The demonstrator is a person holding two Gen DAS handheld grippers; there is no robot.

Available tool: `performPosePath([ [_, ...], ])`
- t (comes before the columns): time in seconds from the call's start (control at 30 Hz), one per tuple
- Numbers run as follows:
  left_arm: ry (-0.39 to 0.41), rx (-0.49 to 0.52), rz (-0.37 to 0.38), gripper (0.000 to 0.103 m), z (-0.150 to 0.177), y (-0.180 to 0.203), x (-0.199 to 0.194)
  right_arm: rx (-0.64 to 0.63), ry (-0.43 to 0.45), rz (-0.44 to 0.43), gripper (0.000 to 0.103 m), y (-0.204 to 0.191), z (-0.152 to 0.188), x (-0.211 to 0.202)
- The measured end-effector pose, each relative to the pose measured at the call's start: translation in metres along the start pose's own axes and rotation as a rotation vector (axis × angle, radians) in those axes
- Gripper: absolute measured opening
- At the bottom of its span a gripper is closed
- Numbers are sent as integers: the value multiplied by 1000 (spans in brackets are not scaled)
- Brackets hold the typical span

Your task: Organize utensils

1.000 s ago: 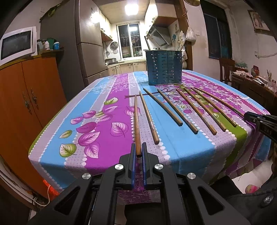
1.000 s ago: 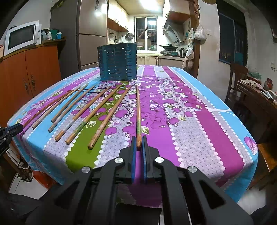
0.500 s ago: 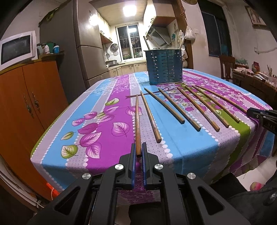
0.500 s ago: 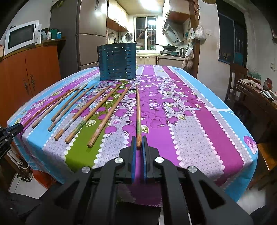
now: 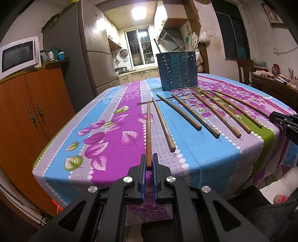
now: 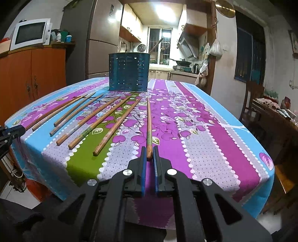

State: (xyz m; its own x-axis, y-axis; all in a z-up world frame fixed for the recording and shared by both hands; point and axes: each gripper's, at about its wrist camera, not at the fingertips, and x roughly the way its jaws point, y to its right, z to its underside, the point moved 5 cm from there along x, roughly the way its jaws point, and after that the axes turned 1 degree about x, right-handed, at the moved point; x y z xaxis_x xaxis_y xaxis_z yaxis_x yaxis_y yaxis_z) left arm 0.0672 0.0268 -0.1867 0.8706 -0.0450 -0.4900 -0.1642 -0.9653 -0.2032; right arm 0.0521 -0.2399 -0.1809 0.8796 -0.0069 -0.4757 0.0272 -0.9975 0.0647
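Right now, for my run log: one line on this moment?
left gripper: shut on chopstick | right gripper: shut on chopstick | both chopsticks on table | holder: upright, far end

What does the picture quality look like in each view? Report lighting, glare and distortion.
Left wrist view: the ceiling light blows out to white, the fisheye bows the fridge and walls, and the chopsticks and blue holder stay sharp. Right wrist view: two ceiling lights glare, the corners go black, the tablecloth is evenly lit, and the far kitchen is softer.
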Motion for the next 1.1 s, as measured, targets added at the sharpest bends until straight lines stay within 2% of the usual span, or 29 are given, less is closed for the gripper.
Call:
performPosePath([
  [0.2,8,15,-9,8,-3,2,1,-14,12,19,7,0,-2,5],
  [0.37,9,24,-14,8,-3,4,1,-5,17,38,17,2,-2,6],
  [1.1,22,47,-16,9,-3,10,4,-10,7,5,14,1,-5,14],
])
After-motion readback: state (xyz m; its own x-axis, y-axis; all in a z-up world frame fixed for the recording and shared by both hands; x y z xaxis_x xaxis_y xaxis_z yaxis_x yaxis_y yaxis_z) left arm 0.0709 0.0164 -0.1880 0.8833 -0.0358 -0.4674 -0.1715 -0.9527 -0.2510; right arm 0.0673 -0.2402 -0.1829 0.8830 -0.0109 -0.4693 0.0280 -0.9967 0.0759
